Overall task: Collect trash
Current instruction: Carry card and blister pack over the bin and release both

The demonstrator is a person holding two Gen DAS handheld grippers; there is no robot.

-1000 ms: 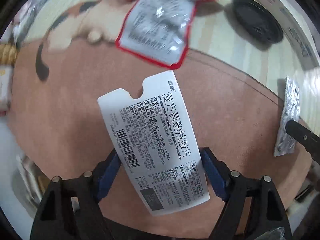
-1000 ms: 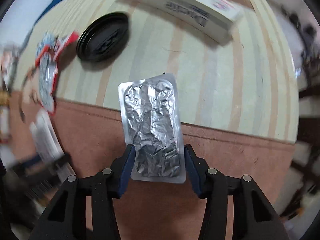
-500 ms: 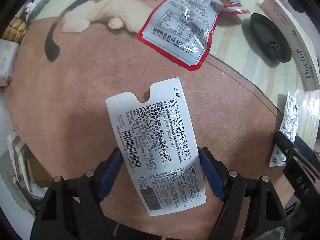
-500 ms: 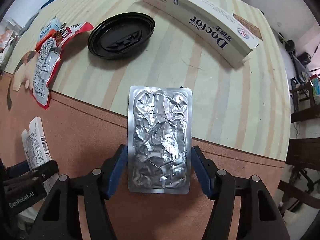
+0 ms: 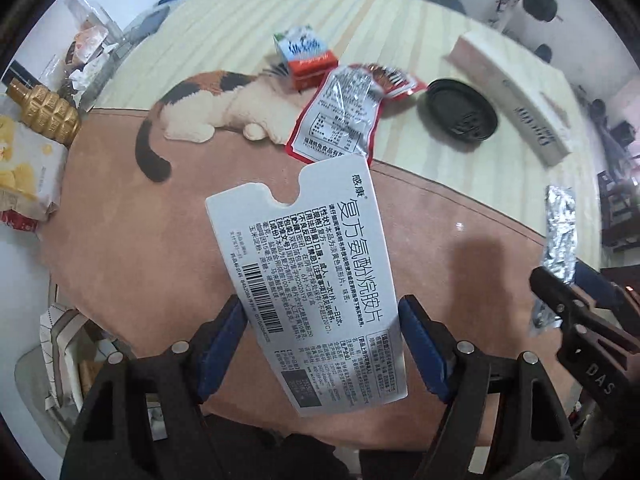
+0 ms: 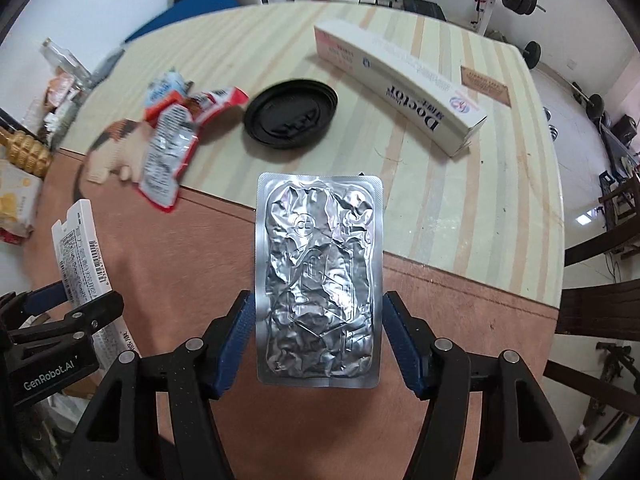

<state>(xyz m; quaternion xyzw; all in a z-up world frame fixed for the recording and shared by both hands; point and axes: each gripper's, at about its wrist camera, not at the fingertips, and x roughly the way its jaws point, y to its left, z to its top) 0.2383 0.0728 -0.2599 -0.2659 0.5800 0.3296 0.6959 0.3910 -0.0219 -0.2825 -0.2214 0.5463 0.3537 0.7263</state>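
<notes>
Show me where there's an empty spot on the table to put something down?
The brown mat is bare between the two grippers, and the striped tabletop is free between the black lid and the table's right edge, below the Doctor box. It's crowded on the left, where the red snack wrapper lies by the cat picture.

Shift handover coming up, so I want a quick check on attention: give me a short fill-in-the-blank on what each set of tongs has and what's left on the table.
1. The left tongs grip a flattened white medicine ____.
2. The right tongs grip a crumpled ____ blister pack.
3. The round lid lying on the table is ____ in colour.
4. The long carton reads "____".

Missing words: box; foil; black; Doctor
</notes>
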